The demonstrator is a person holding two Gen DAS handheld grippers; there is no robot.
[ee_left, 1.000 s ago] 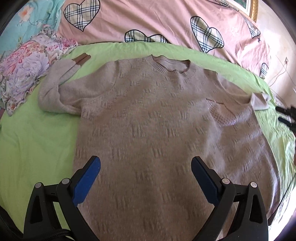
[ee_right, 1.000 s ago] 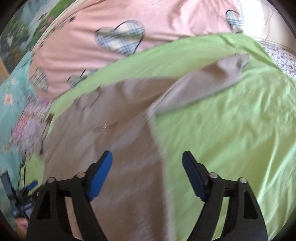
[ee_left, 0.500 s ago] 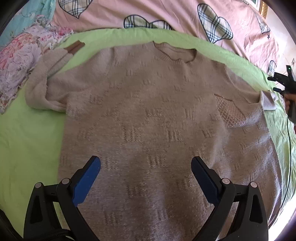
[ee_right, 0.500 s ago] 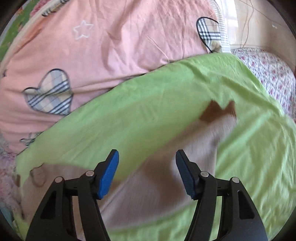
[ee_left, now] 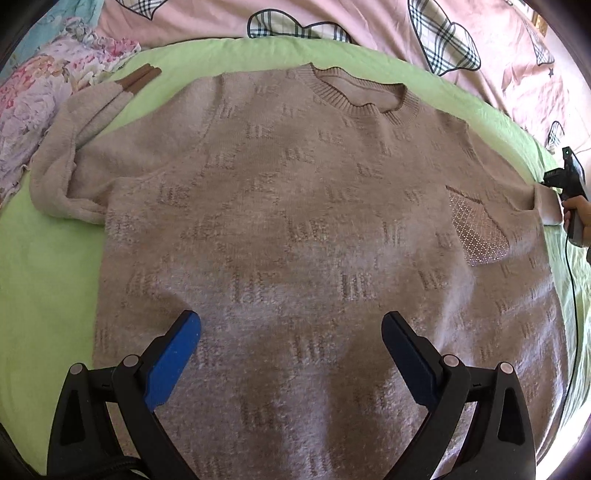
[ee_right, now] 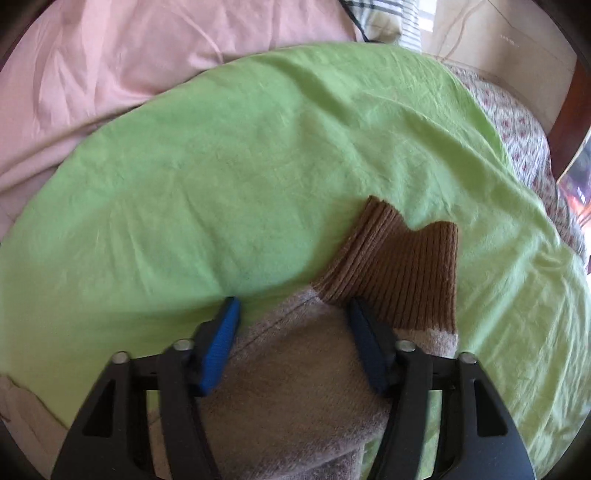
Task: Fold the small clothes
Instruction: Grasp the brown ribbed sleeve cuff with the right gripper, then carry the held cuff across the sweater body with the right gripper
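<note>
A beige knit sweater (ee_left: 295,221) lies flat, face up, on a green sheet (ee_left: 48,258). Its left sleeve (ee_left: 74,147) is bent back, and the brown cuff (ee_left: 142,75) points up. My left gripper (ee_left: 291,321) hovers open over the sweater's lower body with nothing between its fingers. My right gripper (ee_right: 291,306) is down on the other sleeve (ee_right: 295,369), just short of its brown ribbed cuff (ee_right: 399,266). Its jaws are closing with sleeve fabric between them, and a wide gap still shows. A hand (ee_left: 580,206) holds that gripper at the sleeve end.
A pink duvet with plaid hearts (ee_left: 369,22) lies beyond the sheet. Floral cloth (ee_left: 33,92) is piled at the left by the bent sleeve. On the right there is a flowered sheet (ee_right: 524,140) and a dark wooden frame (ee_right: 569,122). A cable (ee_left: 570,280) hangs from the right gripper.
My right gripper swept along the sleeve out to the cuff and sank onto it, jaws narrowing. My left gripper came lower and closer over the sweater's body, still open.
</note>
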